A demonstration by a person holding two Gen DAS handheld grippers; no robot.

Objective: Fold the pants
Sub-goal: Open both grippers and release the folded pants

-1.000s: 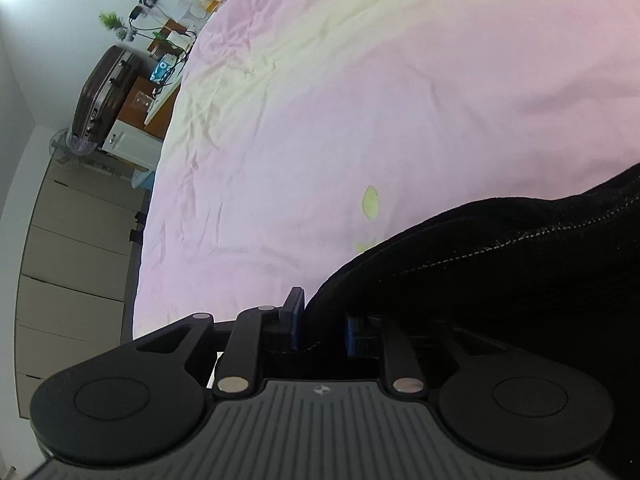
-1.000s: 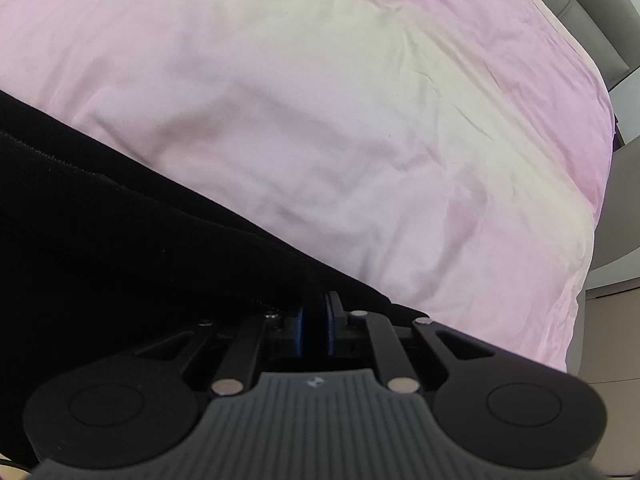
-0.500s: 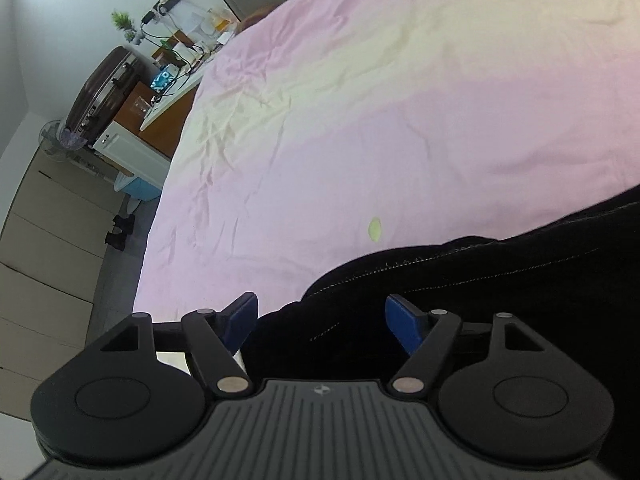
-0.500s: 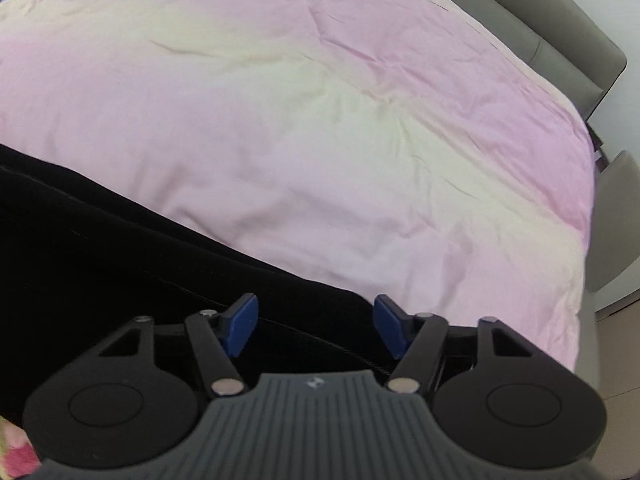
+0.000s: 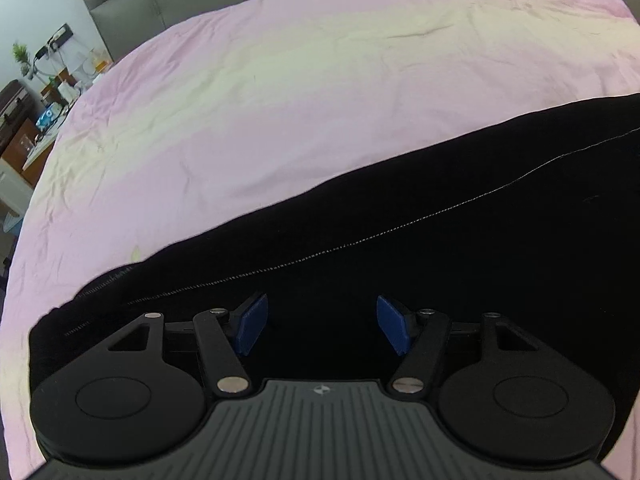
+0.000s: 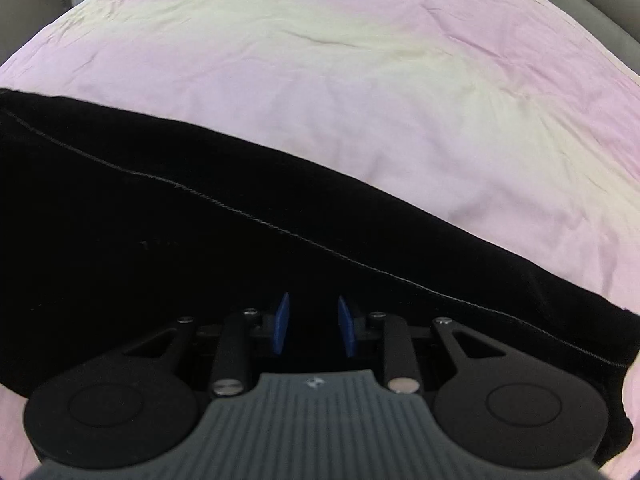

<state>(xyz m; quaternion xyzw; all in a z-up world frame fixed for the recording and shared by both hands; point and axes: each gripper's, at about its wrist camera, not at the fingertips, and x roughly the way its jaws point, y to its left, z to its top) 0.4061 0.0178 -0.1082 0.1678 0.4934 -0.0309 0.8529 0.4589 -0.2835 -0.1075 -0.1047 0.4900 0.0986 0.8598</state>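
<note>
Both tongs have let go of the pants and drawn back across the bed since a second ago, when each was pinched on black cloth. Our left tongs (image 5: pixel 318 326) now stand wide apart and are narrowing, nothing clamped between the blue pads (image 5: pixel 251 323). Our right tongs (image 6: pixel 314 326) show a narrow gap and are closing too, with no cloth pinched that we can see. Beneath and ahead of both lie the pants (image 5: pixel 400 248), a flat black band with a pale stitched seam. Beyond them stretches the pink sheet (image 5: pixel 320 100); past our left tongs, far off, a grey headboard (image 5: pixel 132 4).
</note>
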